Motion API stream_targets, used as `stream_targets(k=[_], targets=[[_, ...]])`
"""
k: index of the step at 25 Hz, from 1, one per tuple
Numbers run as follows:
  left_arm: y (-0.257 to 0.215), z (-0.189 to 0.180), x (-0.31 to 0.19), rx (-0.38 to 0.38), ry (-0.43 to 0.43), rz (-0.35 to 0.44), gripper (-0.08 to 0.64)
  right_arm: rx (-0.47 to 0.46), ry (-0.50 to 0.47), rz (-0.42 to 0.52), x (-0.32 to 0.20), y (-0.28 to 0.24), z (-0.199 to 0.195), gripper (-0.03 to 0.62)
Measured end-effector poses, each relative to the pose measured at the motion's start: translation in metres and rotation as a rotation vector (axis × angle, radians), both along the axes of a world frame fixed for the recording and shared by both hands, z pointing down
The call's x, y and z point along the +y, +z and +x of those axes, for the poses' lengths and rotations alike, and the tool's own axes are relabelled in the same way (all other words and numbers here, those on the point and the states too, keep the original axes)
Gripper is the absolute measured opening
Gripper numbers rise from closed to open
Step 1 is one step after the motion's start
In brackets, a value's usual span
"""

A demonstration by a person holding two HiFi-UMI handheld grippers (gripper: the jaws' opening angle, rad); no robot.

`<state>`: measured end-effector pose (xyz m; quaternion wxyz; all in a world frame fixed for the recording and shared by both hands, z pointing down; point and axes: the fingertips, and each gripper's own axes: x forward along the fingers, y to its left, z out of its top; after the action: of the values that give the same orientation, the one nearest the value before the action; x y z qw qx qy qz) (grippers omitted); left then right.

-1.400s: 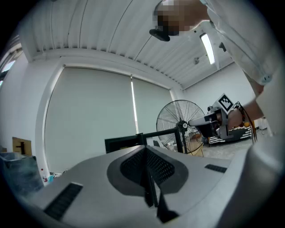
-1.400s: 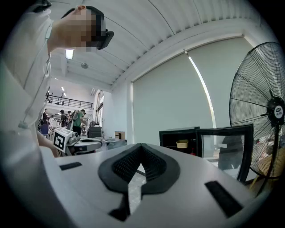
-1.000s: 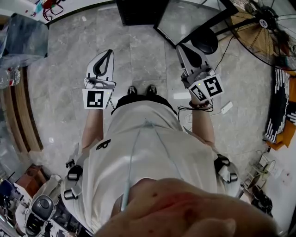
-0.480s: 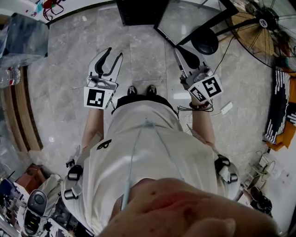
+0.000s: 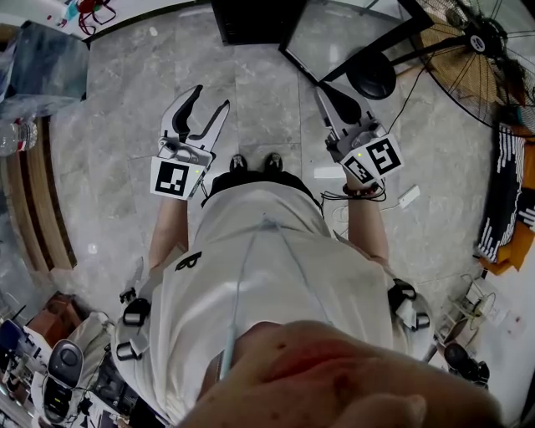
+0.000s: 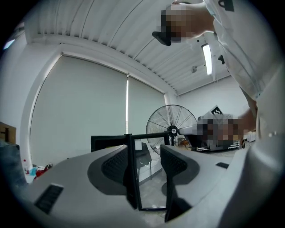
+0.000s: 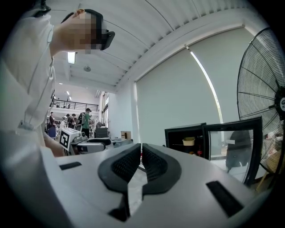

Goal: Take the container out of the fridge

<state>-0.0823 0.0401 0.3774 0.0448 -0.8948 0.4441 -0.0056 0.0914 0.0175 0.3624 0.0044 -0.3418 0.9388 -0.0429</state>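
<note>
Left tongs (image 5: 211, 99) wider, opening, empty

I see a grey tiled floor (image 5: 259, 92). On it stand the black fridge (image 5: 247, 21) at the far edge and a fan (image 5: 481, 46) at the right, with a white power strip (image 5: 409, 195) nearer.

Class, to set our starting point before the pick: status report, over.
Left tool empty, jaws opening; right tool shut, empty. Container on fridge shelf, untouched. Its door open, both tools well short.
</note>
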Motion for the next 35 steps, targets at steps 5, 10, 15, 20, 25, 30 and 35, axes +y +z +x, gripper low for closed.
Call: stream_targets(k=[5, 10, 15, 20, 25, 30, 35], targets=[[-0.002, 0.003, 0.0, 0.013, 0.005, 0.003, 0.272, -0.019, -0.002, 0.008, -0.001, -0.004, -0.001, 0.017], [-0.001, 0.002, -0.003, 0.029, -0.003, -0.004, 0.367, -0.017, -0.012, 0.009, -0.002, -0.006, -0.004, 0.017], [0.003, 0.008, -0.001, -0.009, 0.016, -0.019, 0.396, -0.012, -0.001, 0.001, 0.0, -0.001, 0.0, 0.017], [0.006, -0.007, -0.01, -0.027, 0.048, -0.015, 0.397, 0.023, -0.005, -0.015, 0.0, 0.003, -0.018, 0.017], [0.007, -0.022, -0.019, -0.054, 0.101, 0.008, 0.397, 0.052, 0.022, -0.019, 0.001, 0.008, -0.035, 0.017], [0.003, -0.016, -0.022, -0.041, 0.137, 0.021, 0.397, 0.026, 0.064, -0.034, 0.007, 0.009, -0.028, 0.017], [0.014, -0.017, -0.061, -0.047, 0.124, -0.005, 0.397, 0.022, 0.056, -0.032, -0.035, 0.015, -0.025, 0.017]])
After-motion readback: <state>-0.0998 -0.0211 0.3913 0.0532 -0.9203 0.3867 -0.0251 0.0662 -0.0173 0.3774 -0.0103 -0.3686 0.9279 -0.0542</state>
